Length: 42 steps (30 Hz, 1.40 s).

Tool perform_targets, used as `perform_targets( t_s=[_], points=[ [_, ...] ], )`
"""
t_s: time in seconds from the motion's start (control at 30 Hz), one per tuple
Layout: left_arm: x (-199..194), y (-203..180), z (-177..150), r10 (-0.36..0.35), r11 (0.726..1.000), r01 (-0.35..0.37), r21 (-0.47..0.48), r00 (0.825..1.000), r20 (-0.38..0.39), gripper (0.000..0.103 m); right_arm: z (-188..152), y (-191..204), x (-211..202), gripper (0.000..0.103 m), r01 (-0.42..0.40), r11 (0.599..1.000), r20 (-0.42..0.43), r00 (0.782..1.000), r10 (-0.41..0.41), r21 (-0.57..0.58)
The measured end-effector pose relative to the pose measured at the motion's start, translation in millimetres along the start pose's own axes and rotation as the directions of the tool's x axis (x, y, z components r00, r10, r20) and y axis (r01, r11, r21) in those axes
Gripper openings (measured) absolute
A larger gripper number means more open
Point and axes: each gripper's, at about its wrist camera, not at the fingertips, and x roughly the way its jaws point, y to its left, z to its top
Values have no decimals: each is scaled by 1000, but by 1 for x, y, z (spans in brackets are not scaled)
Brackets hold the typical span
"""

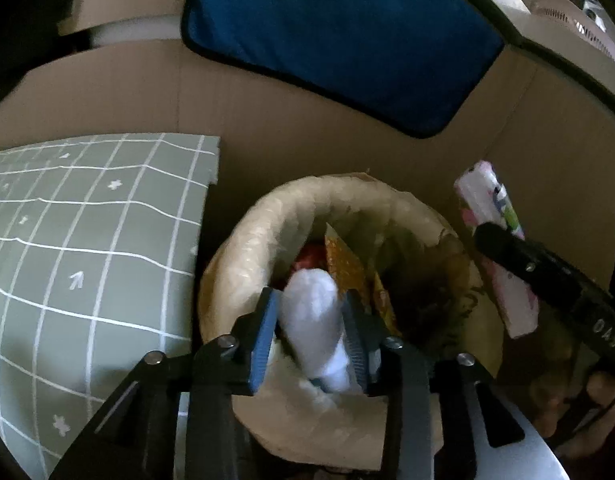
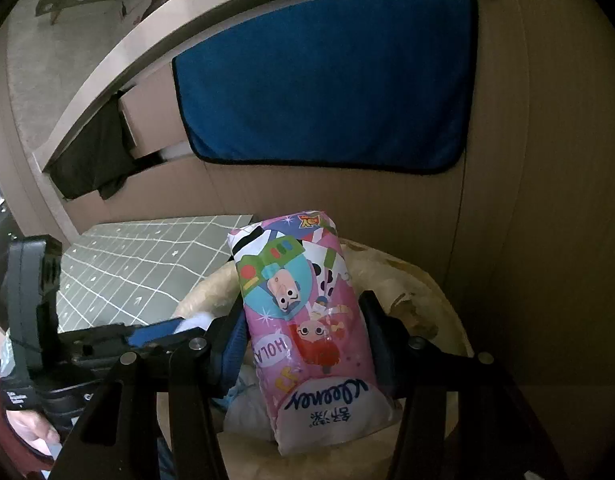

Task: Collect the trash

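Left-wrist view. Nearest to us, at 6 o'clock, we see the left gripper point(image 1: 311, 332) held over the trash bin point(image 1: 243, 240). A white wad of tissue point(image 1: 313, 320) sits between its blue-padded fingers point(image 1: 263, 340). The right pad lies against the wad, while a dark gap shows along part of the left pad. We cannot tell whether the wad is pinched or loose.

Just beyond, we see the bin's bag-lined mouth at the centre. Inside it lie an orange wrapper point(image 1: 343, 264) and something red. At 3 o'clock the right gripper point(image 1: 507, 256) clamps the pink tissue pack point(image 1: 495, 208) beside the bin's rim. At 9 o'clock lies a grey-green grid mat point(image 1: 87, 240). Behind everything stands a cardboard wall point(image 1: 307, 128) with a blue cloth point(image 1: 339, 36) at 12 o'clock.

Right-wrist view. Nearest, we see the pack point(image 2: 307, 320) standing lengthwise between the right gripper's fingers point(image 2: 231, 344), which press on both its sides. The pack is held above the bin point(image 2: 439, 304), its print upside down. At 8 o'clock the left gripper point(image 2: 155, 334) reaches in over the bin's near rim, with a hand point(image 2: 27, 428) behind it. Farther off are the mat point(image 2: 147, 264) and the cloth point(image 2: 327, 84).
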Motion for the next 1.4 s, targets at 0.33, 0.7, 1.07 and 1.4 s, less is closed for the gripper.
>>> perform_targets(
  t_s=[0.33,0.7,1.07,1.4],
  points=[
    [-63,19,3,32,998,-25,-60,994,101,41,-10,18,17,51,-17,1000,-47,999,16,-19],
    [-92,39,-31,119,989,-111,-99,990,76,43,-20,21,22,60,58,998,-52,997,-58,-6],
    [-158,28,-78,284,959,-283,-27,943,175,43,-42,47,-49,65,63,998,44,997,-63,1],
    [-258,1,-145,403,905,-425,-9,852,333,45,-102,132,-171,72,97,985,223,973,-62,-146]
  ],
)
